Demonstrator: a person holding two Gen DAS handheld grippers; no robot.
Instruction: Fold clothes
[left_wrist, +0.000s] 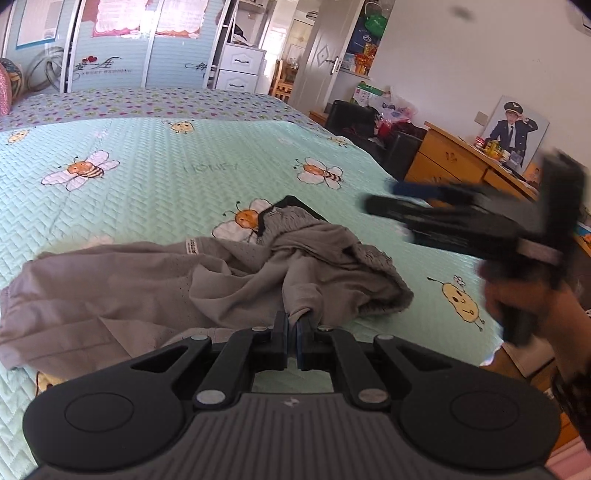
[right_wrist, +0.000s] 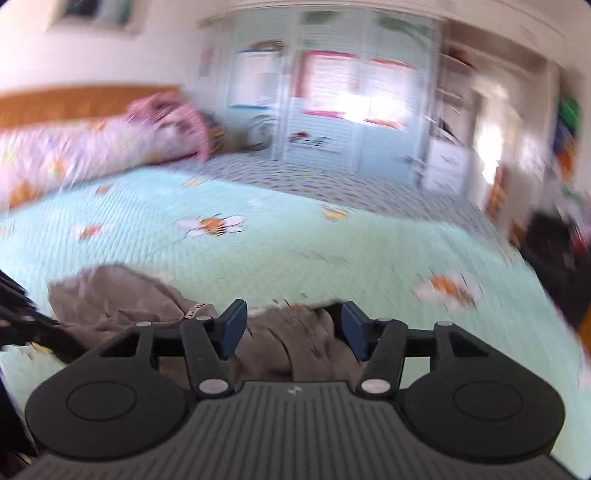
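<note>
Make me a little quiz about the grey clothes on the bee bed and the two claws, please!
1. True or false: the left claw is pinching the grey garment.
2. What insect is printed on the bedspread?
3. The right claw is: A) open, holding nothing, B) shut on the garment, C) shut on a pillow.

Key: 1 true; 2 bees; 3 A.
</note>
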